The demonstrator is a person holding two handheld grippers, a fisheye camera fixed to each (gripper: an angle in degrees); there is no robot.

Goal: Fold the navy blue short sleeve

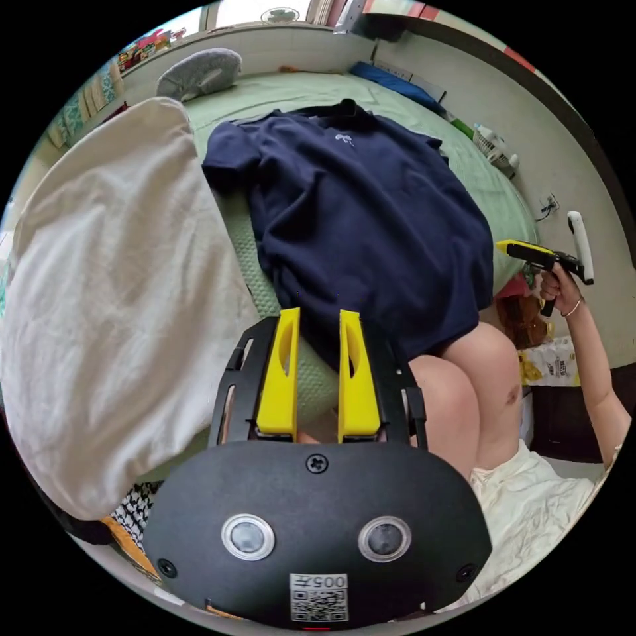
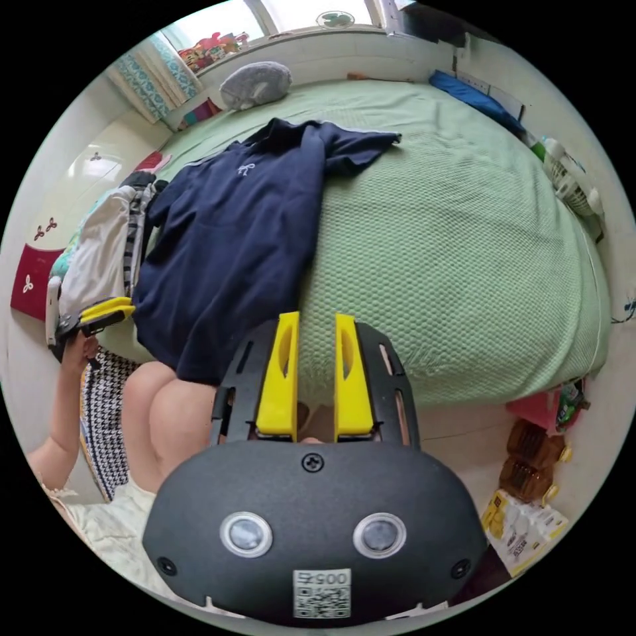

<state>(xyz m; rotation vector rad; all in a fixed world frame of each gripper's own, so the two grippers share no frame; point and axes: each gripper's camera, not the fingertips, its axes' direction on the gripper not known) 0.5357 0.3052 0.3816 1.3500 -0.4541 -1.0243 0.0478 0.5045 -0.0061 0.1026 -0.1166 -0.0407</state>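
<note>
- Shirt: navy blue, short-sleeved, spread front-up on the green bedspread, collar toward the window end of the bed, hem hanging over the near edge onto the person's knees.
- In the right gripper view the same shirt lies toward one side of the bed, one sleeve stretched out flat across the bedspread, the rest of the cover beside it bare.
- Left gripper: its yellow jaws stand apart with a gap between them, empty, hanging just above the shirt's hem and the bed edge without touching cloth.
- Right gripper: jaws likewise apart, nothing between them, held over the bedspread just beside the shirt's lower edge.
- Each gripper also appears in the other's view, held out to the side in a hand, well clear of the shirt.
- A big white cushion sits on the bed beside the shirt, and a grey pillow lies at the far end under the window.
</note>
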